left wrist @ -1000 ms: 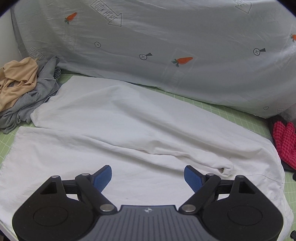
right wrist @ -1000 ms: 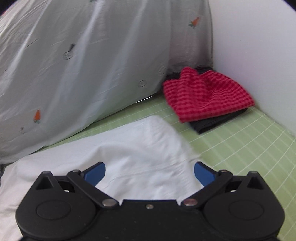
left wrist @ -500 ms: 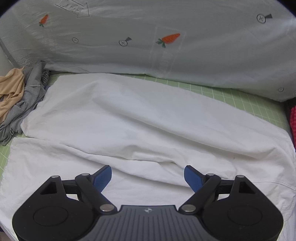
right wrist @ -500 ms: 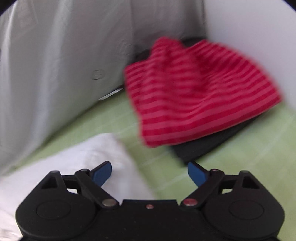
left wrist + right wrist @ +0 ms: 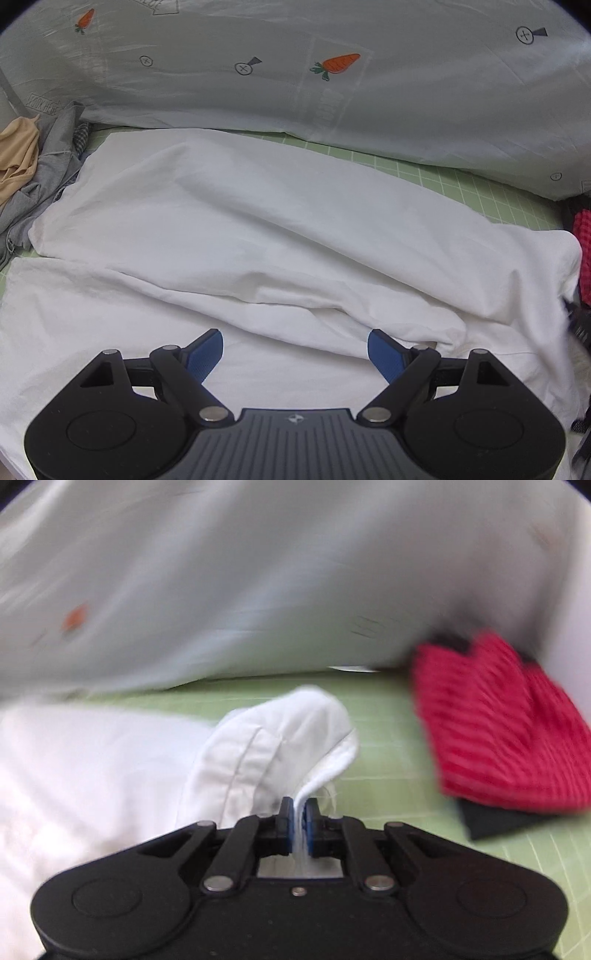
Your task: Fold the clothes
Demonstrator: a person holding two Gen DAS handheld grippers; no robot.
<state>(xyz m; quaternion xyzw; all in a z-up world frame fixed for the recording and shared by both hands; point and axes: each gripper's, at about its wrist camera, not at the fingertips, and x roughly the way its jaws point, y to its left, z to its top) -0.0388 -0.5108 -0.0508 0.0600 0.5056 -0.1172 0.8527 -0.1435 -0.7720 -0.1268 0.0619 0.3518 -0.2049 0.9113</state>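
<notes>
A white garment (image 5: 258,229) lies spread across the green grid mat (image 5: 461,181), with long folds running left to right. My left gripper (image 5: 295,350) is open and empty, low over the garment's near part. My right gripper (image 5: 300,818) is shut on the white garment's right edge (image 5: 280,746), and the cloth is lifted into a hump in front of the jaws. The right wrist view is blurred by motion.
A grey sheet with carrot prints (image 5: 332,92) drapes along the back. A pile of beige and grey clothes (image 5: 26,166) sits at the far left. A folded red checked cloth (image 5: 498,723) on a dark one (image 5: 491,823) lies at the right by the wall.
My right gripper swung toward the red cloth, came back and shut on the white garment's right edge, lifting it. My left gripper stayed open and moved slightly closer over the garment.
</notes>
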